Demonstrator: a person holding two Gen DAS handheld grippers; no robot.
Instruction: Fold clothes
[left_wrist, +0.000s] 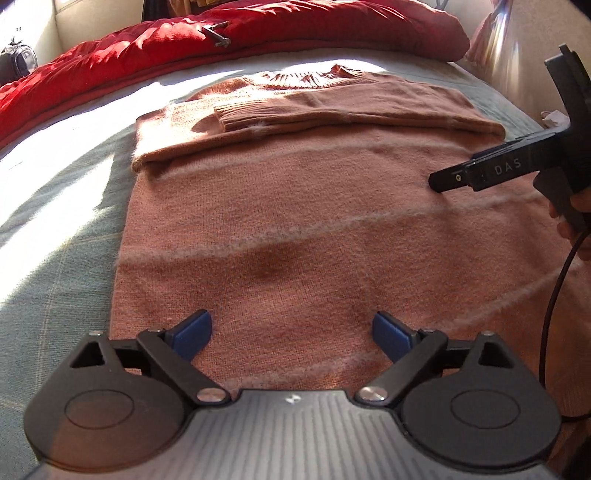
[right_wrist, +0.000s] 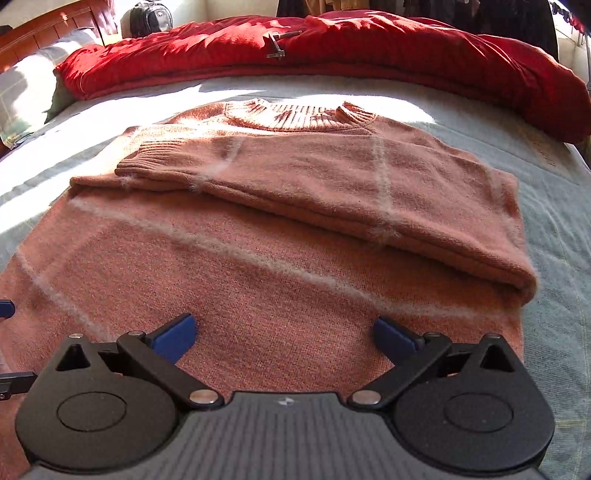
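Observation:
A salmon-pink knit sweater (left_wrist: 295, 229) with thin white stripes lies flat on the bed, collar at the far end. Both sleeves are folded across its chest, one cuff (left_wrist: 240, 114) on top. My left gripper (left_wrist: 291, 336) hovers open over the sweater's lower part, with only fabric below its blue pads. The right gripper's body (left_wrist: 498, 170) shows side-on at the right, over the sweater's right edge. In the right wrist view the same sweater (right_wrist: 277, 277) fills the middle, folded sleeves (right_wrist: 332, 192) across it, and my right gripper (right_wrist: 284, 336) stands open above the hem area.
The bed has a pale grey-green cover (right_wrist: 554, 221). A red quilt (right_wrist: 332, 48) is bunched along the far side with a small metal object (right_wrist: 277, 46) on it. A dark backpack (right_wrist: 151, 18) and a wooden headboard (right_wrist: 48, 33) stand at the far left.

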